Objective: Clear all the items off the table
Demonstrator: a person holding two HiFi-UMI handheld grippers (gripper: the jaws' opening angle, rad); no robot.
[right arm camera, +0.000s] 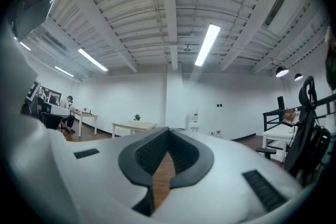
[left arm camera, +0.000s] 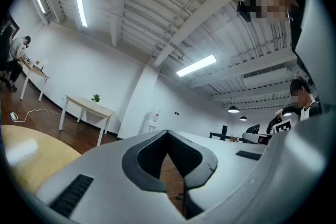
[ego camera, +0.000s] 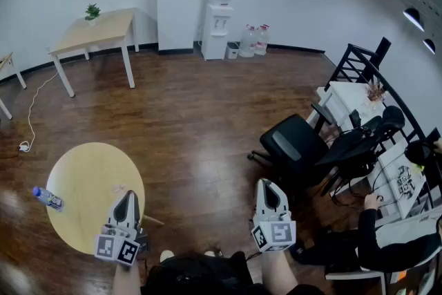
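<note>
Jaws together — left gripper point(ego camera: 128, 195), right gripper point(ego camera: 266, 184).

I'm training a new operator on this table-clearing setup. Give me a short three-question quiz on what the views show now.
1. True or false: the left gripper and right gripper both have jaws shut on nothing.
2. In the head view, where on the round table does the water bottle lie? A) at its left edge B) at its centre C) beneath the left gripper
3. Which gripper is nearer the table?
Key: 1 true; 2 A; 3 the left.
</note>
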